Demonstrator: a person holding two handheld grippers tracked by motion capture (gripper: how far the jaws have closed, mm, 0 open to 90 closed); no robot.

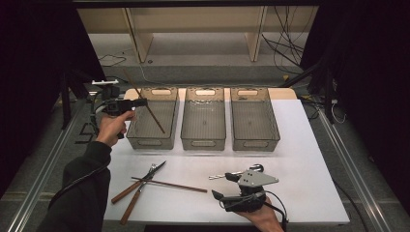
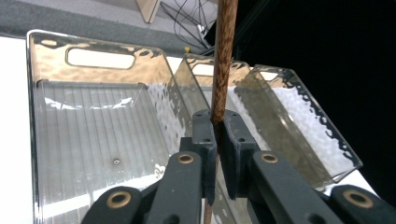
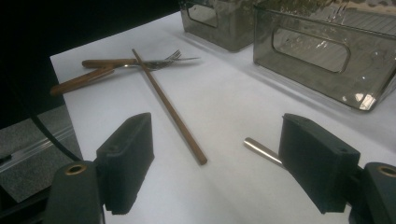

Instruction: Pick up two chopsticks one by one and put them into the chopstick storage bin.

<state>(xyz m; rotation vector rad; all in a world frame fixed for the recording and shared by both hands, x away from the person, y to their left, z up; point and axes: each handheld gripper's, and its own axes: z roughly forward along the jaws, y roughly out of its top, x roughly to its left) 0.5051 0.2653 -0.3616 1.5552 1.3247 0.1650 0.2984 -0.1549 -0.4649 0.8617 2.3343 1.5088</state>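
My left gripper (image 1: 143, 102) is held over the left rim of the leftmost clear grey bin (image 1: 145, 141). Its jaws are shut on a brown wooden chopstick (image 1: 151, 112) that slants down into that bin. In the left gripper view the chopstick (image 2: 221, 70) rises straight up from between the closed pads of the gripper (image 2: 217, 125), with the bin (image 2: 93, 135) below. My right gripper (image 1: 221, 185) rests low near the table's front edge, open, with nothing between its jaws. In the right gripper view that gripper (image 3: 217, 149) looks along a second chopstick (image 3: 168, 105) lying on the white table.
Two more clear bins (image 1: 203, 140) (image 1: 255, 140) stand in a row to the right. A fork (image 3: 156, 60) and a knife (image 1: 142, 186) with wooden handles cross at the front left. A metal utensil (image 1: 232, 174) lies by my right gripper.
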